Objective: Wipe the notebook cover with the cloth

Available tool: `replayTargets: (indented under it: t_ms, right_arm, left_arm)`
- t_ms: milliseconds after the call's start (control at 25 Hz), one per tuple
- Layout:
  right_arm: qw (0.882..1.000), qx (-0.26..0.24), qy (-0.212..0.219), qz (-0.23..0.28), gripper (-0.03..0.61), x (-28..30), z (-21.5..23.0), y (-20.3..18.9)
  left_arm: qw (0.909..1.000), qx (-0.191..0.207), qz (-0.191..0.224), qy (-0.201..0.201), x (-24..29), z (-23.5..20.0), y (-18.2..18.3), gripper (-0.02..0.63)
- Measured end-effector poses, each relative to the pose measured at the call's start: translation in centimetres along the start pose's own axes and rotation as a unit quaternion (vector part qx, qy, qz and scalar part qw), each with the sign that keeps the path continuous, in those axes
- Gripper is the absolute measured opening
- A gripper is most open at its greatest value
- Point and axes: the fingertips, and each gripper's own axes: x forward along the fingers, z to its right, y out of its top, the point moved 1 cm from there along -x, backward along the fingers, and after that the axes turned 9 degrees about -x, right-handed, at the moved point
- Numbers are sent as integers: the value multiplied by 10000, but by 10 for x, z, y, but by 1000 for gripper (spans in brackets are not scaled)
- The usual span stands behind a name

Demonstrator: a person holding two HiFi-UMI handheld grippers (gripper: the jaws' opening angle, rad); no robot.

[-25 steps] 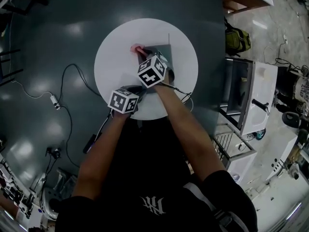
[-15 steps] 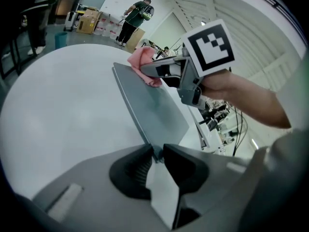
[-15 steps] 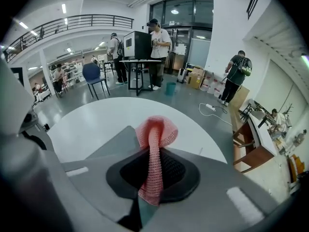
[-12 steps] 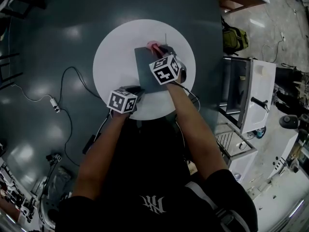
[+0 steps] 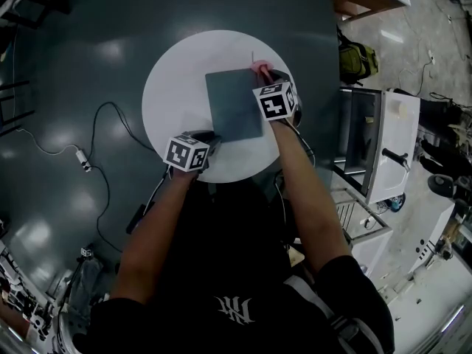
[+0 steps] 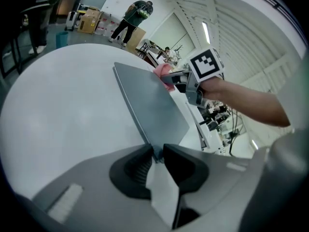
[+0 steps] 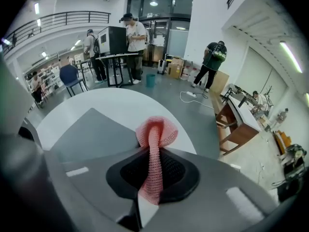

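A grey notebook (image 5: 234, 105) lies mid-frame on a round white surface (image 5: 175, 87). The left gripper (image 6: 155, 152) pinches its near corner, steadying it. The right gripper (image 7: 153, 166), clamped on a pink cloth (image 7: 155, 129), has swept from the cover's upper left to its upper right corner. One pass along the top looks done, and the lower cover likely remains.

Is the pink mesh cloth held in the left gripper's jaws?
No, the right gripper clamps the pink mesh cloth; the left gripper pinches a corner of the grey notebook.
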Motion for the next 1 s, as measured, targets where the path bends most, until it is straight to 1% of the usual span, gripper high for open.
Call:
replayTargets:
  t_ms: [80,160,200,360,480,600,680,800,920,1000]
  right_arm:
    - [9996,154,-57,235,29,-8,7,3]
    - [9984,255,-72,502,29,-23,5,17]
    - [9975,326,-5,629,29,-29,0,26]
    - [9919,598,570,969,29,-40,-48,57]
    - [9872,598,1021,1072,29,-37,-91,73]
    - [9839,420,1365,1075,29,-28,-126,84]
    - [9850,231,1442,923,29,-21,-142,85]
    - [9882,-10,1391,634,29,-11,-151,77]
    - [9890,-405,1278,631,29,-9,-153,76]
    - [9891,-502,1220,647,29,-10,-149,76]
  left_arm:
    - [10000,3,6,0,0,1,0,80]
    - [10000,19,9,-1,0,-1,1,80]
    - [10000,21,10,-1,-1,-2,1,80]
    - [10000,3,-6,-6,-3,-2,-1,78]
    - [10000,11,1,6,-2,-1,0,78]
    - [10000,12,30,26,-1,-1,1,80]
    - [10000,-10,46,23,-1,-1,1,80]
    - [10000,-40,47,13,-2,0,1,78]
    - [10000,-38,54,18,-2,-1,2,78]
    - [10000,-39,60,28,-3,-2,3,78]
